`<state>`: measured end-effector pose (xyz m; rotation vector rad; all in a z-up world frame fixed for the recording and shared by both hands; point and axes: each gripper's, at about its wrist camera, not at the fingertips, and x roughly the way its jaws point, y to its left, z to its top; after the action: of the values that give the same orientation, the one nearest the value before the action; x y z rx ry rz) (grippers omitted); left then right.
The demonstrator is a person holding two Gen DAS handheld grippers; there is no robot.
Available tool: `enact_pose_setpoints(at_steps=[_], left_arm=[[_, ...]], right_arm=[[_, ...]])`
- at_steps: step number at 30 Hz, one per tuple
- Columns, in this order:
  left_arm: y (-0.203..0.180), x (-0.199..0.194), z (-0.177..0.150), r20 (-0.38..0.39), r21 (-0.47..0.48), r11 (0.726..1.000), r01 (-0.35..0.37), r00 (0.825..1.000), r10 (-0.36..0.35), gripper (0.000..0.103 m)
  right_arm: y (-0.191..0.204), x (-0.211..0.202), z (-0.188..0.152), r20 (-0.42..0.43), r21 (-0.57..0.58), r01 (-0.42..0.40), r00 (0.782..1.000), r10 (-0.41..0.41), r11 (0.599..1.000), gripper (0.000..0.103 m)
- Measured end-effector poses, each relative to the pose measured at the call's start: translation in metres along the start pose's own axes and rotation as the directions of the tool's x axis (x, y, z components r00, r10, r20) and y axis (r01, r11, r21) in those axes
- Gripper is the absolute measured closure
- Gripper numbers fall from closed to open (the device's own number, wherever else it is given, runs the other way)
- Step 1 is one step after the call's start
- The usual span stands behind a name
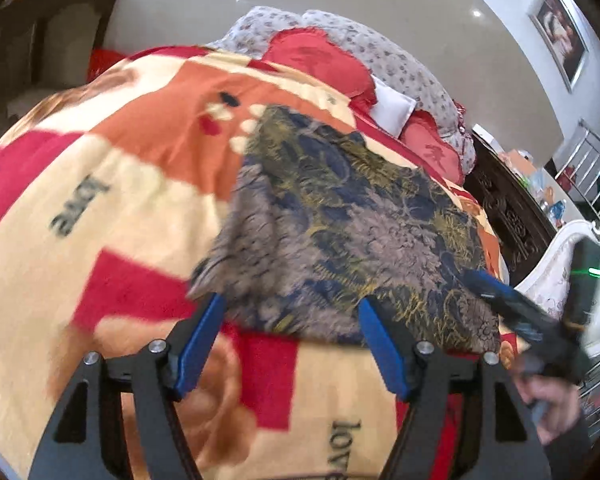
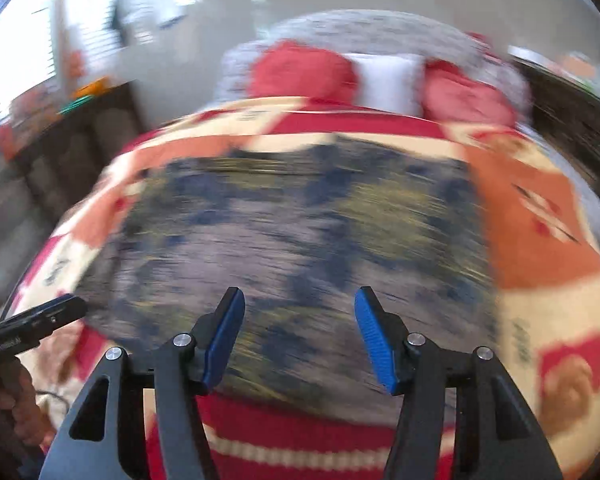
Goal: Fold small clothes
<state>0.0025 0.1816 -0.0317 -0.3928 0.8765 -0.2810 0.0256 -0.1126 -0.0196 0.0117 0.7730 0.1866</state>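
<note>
A small patterned garment (image 1: 352, 224), grey, navy and mustard, lies spread flat on a cream, orange and red blanket (image 1: 112, 200) on a bed. My left gripper (image 1: 290, 308) is open and empty, its blue fingers at the garment's near edge. My right gripper (image 2: 300, 300) is open and empty, hovering over the near part of the garment (image 2: 300, 224); this view is motion-blurred. The right gripper also shows at the garment's right corner in the left wrist view (image 1: 488, 284). The left gripper shows at the left edge of the right wrist view (image 2: 60, 308).
Red pillows (image 1: 320, 60), a white pillow (image 1: 392, 108) and a floral quilt (image 1: 404, 64) lie at the head of the bed. A dark carved wooden bed frame (image 1: 508, 208) runs along the right. A dark shelf unit (image 1: 48, 36) stands at the left.
</note>
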Motion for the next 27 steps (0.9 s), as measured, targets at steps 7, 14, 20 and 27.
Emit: enact_pose_setpoints(at_steps=[7, 14, 20, 27], left_arm=[[0.01, 0.014, -0.017, -0.086, -0.08, 0.994, 0.078, 0.993, -0.084, 0.029], [0.032, 0.04, -0.004, -0.027, -0.267, 0.954, 0.138, 0.988, -0.15, 0.025], [0.041, 0.053, 0.014, 0.023, -0.344, 0.922, 0.176, 0.984, -0.179, 0.039], [0.043, 0.054, 0.014, 0.034, -0.332, 0.939, 0.086, 0.996, -0.079, 0.08]], right_arm=[[0.016, 0.053, -0.012, -0.131, -0.088, 0.052, 0.989, -0.063, 0.995, 0.031], [0.01, 0.062, -0.036, -0.066, -0.143, 0.077, 0.994, -0.087, 0.987, 0.022], [0.009, 0.059, -0.036, -0.066, -0.14, 0.067, 0.995, -0.077, 0.988, 0.018], [0.009, 0.059, -0.037, -0.065, -0.14, 0.067, 0.995, -0.077, 0.988, 0.018]])
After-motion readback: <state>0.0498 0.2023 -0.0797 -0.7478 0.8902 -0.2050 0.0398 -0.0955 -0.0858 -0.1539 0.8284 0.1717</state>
